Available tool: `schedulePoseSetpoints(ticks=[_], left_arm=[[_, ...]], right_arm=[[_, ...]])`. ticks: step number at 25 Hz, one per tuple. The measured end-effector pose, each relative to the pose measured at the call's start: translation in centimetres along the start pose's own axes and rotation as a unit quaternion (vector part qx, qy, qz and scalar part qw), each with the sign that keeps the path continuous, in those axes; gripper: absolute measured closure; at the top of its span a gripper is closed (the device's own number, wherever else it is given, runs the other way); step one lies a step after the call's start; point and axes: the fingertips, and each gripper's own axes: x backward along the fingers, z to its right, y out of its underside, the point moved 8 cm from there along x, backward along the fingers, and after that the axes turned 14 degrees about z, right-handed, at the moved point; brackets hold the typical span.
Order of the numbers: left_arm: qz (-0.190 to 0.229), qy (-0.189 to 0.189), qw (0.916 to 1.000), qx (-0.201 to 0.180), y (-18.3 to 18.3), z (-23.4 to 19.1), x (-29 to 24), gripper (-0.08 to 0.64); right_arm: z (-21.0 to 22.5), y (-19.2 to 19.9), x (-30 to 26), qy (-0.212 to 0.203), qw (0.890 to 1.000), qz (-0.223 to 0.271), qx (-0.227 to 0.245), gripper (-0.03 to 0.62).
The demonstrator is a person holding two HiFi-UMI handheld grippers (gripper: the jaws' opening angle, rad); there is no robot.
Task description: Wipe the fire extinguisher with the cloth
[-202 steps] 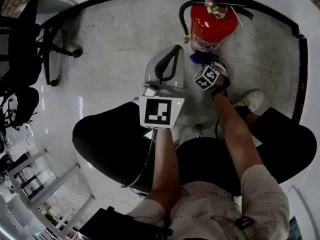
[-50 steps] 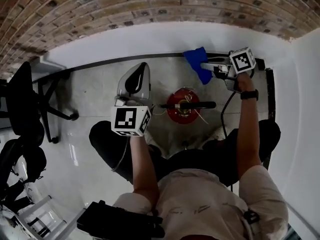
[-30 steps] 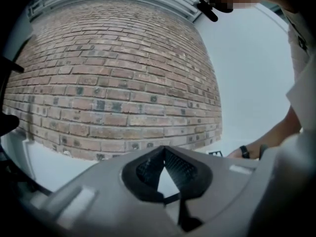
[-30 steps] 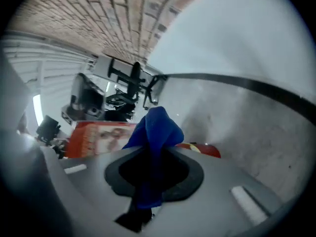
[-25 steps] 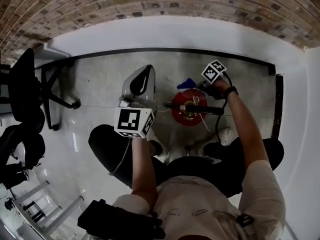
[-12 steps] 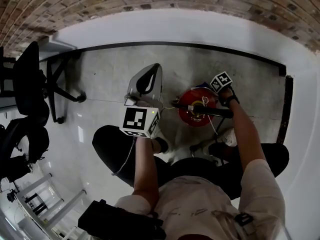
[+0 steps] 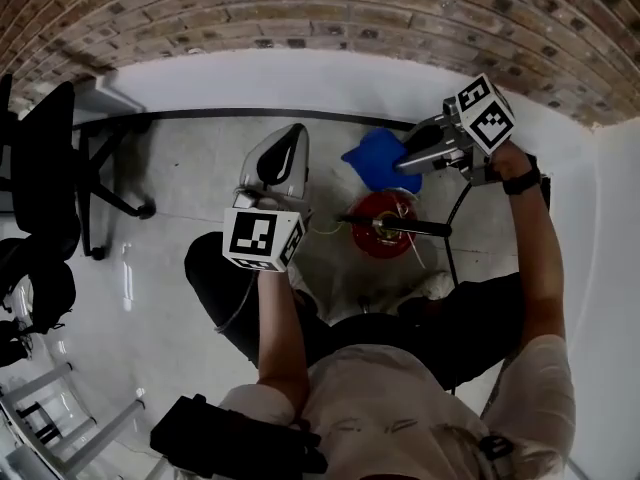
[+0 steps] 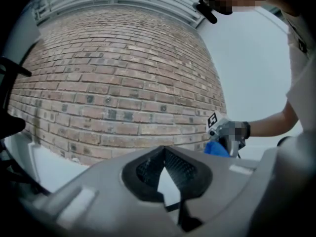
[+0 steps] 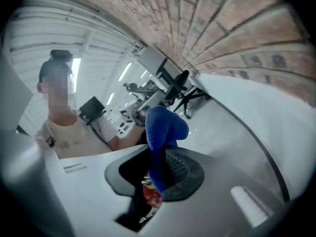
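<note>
The red fire extinguisher [image 7: 384, 228] stands on the floor below me, seen from above, with its black handle across the top. My right gripper [image 7: 410, 156] is shut on the blue cloth [image 7: 373, 160] and is raised above the extinguisher on its far side, apart from it. In the right gripper view the cloth [image 9: 163, 132] hangs out of the gripper [image 9: 157, 174], and a bit of the red extinguisher [image 9: 152, 195] shows beneath. My left gripper [image 7: 288, 138] hovers to the left of the extinguisher, its tips shut on nothing [image 8: 164, 154]. The left gripper view also catches the cloth [image 8: 216, 148].
A brick wall [image 7: 300, 8] with a white lower band runs across the back. Black office chairs [image 7: 45, 168] stand at the left. The person's legs and a shoe [image 7: 432, 286] are close behind the extinguisher. A black cable [image 7: 455, 218] hangs from the right gripper.
The right gripper has lifted the cloth off the top of the extinguisher and moved up and toward the wall. The left gripper has stayed beside the extinguisher.
</note>
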Motion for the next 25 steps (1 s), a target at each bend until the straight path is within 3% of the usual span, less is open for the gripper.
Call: schedulePoseSetpoints(ticks=[2,4,6,9,11,14,17,21,23,25], left_arm=[[0.005,-0.011,0.9999,0.003,-0.1,-0.5,0.3,0.560],[0.006,-0.014,0.9999,0.005,0.1,-0.9,0.5,0.560],[0.004,-0.012,0.9999,0.007,0.3,-1.2,0.6,0.560],[-0.004,-0.017,0.9998,0.010,0.6,-1.3,1.1,0.560],[-0.011,-0.024,0.9996,0.011,1.1,-1.5,1.6,0.560],[-0.021,-0.031,0.9992,0.014,2.2,-1.9,2.0,0.560],[-0.036,-0.039,0.9985,0.015,3.7,-2.1,2.2,0.560],[-0.060,-0.050,0.9968,0.016,5.8,-2.1,2.6,0.560],[-0.076,-0.049,0.9957,0.016,6.6,-1.9,2.9,0.560],[-0.088,-0.048,0.9949,0.011,7.1,-2.1,3.0,0.560]], right_arm=[[-1.8,-0.6,-1.8,-0.070,0.996,-0.050,0.002,0.531],[-0.9,1.0,-3.6,-0.104,0.989,-0.101,-0.033,0.531],[1.9,3.1,-5.1,-0.099,0.983,-0.128,-0.084,0.531],[6.4,4.9,-6.0,-0.090,0.979,-0.108,-0.144,0.531],[9.8,6.6,-6.1,-0.047,0.978,-0.133,-0.156,0.532],[15.5,12.5,-6.6,0.023,0.957,-0.226,-0.178,0.532],[20.5,17.7,-7.7,0.045,0.957,-0.208,-0.197,0.534],[26.6,23.7,-9.3,0.102,0.957,-0.209,-0.174,0.532],[28.9,26.7,-9.8,0.135,0.949,-0.233,-0.166,0.534],[31.3,28.9,-10.0,0.185,0.932,-0.284,-0.131,0.534]])
